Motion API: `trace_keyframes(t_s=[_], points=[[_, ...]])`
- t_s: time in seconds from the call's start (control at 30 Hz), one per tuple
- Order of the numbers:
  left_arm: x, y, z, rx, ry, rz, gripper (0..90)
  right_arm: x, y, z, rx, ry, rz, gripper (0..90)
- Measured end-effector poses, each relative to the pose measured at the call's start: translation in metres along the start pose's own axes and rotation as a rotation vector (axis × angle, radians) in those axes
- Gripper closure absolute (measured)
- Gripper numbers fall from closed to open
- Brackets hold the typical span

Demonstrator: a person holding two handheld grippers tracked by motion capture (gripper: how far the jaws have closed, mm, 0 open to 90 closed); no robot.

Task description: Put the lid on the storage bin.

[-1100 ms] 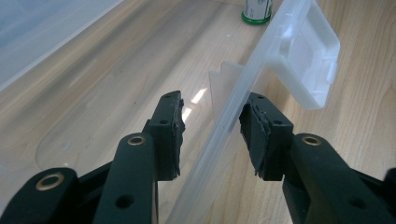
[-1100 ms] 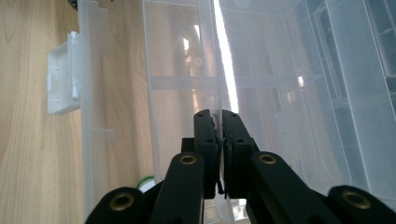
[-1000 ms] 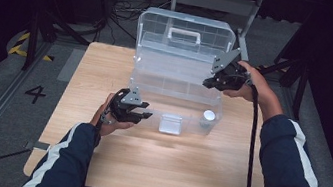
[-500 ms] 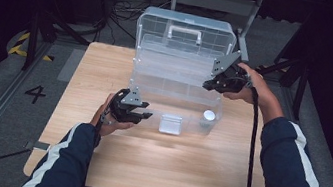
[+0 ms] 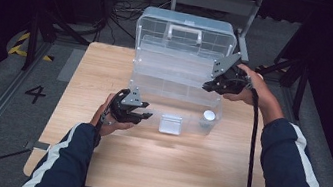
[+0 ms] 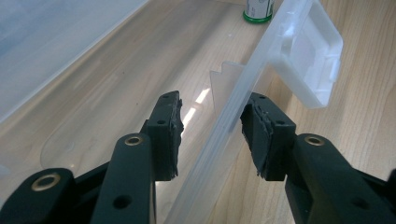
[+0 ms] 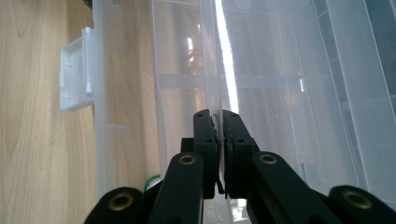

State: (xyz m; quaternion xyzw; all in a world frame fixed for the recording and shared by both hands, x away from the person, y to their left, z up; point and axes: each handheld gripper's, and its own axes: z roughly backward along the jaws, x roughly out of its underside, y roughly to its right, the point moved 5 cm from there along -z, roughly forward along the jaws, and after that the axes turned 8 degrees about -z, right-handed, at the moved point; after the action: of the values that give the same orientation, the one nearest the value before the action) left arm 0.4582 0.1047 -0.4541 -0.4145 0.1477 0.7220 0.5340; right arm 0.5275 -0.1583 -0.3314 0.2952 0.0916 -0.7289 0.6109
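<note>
Two grippers at work: both sit on one clear plastic organiser box on a wooden table (image 5: 108, 64).
Box: the clear box (image 5: 178, 70) stands at the far middle of the table, its lid raised upright behind the base, white handle on top.
Inner tray: a clear tray (image 5: 179, 65) is lifted above the base, its long axis running left to right.
Right gripper: the right gripper (image 5: 211, 85) is at the box's right end, jaws pressed together on a thin clear wall of the tray (image 7: 218, 93).
Left gripper: the left gripper (image 5: 143, 116) lies at the near left corner of the box, jaws spread, straddling the near wall (image 6: 224, 135); the right-hand pad touches it, the other stands off it.
Front latch: the white latch (image 5: 170, 124) hangs on the near wall, just right of the left gripper.
Small bottle: a white-capped bottle (image 5: 208, 118) stands inside the base, near right.
Key relation: the near wall runs lengthwise between the left jaws, so closing would likely pinch it.
</note>
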Motion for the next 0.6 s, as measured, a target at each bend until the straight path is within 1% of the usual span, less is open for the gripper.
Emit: trace_keyframes(t_s=[0.3,0.43,0.6], points=[[0.0000,-0.0001,0.0001,0.001,-0.001,-0.003,58.0,0.0012,-0.0024,-0.0001,-0.005,0.004,-0.007,86.6],[0.0000,0.0000,0.0001,0.000,0.000,-0.003,57.9,0.0014,-0.0025,-0.0003,-0.002,0.006,0.002,86.6],[0.0000,0.0002,0.0000,-0.003,0.000,-0.003,57.7,0.0018,-0.0039,-0.0005,-0.006,0.005,-0.001,86.6]])
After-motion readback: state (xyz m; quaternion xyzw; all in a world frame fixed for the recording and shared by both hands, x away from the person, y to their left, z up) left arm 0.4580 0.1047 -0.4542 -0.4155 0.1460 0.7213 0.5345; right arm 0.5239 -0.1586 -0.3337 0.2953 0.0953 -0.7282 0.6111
